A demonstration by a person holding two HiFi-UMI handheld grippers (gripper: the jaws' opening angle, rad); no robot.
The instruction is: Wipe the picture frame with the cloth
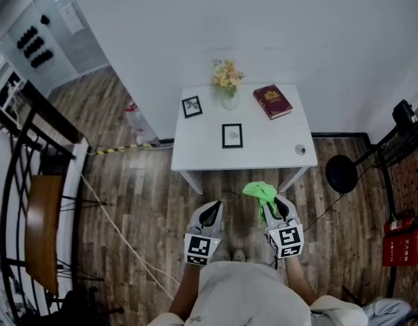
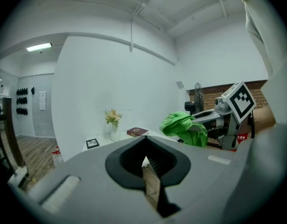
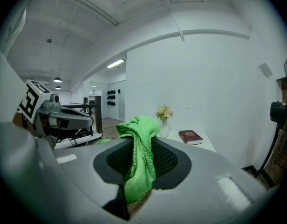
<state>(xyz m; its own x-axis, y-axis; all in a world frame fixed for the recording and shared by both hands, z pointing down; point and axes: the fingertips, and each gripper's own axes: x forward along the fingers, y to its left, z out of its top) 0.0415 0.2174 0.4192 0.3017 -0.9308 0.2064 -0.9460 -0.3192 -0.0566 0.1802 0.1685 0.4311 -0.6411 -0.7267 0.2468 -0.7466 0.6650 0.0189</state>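
Observation:
Two black picture frames lie on the white table (image 1: 263, 151): one near its middle (image 1: 232, 135), one at the back left (image 1: 191, 106), which the left gripper view also shows (image 2: 92, 143). My right gripper (image 1: 271, 206) is shut on a green cloth (image 1: 260, 193), short of the table's front edge; the cloth (image 3: 140, 160) hangs between its jaws. My left gripper (image 1: 210, 212) is shut with nothing in it and stays beside the right one, over the floor. From the left gripper view the cloth (image 2: 183, 128) bulges out of the right gripper.
A vase of flowers (image 1: 228, 83) and a red book (image 1: 273, 101) stand at the table's back. A small round object (image 1: 300, 149) lies at its front right. A fan (image 1: 343, 174) stands right of the table, a red extinguisher box (image 1: 402, 244) beyond, black railings (image 1: 26, 182) to the left.

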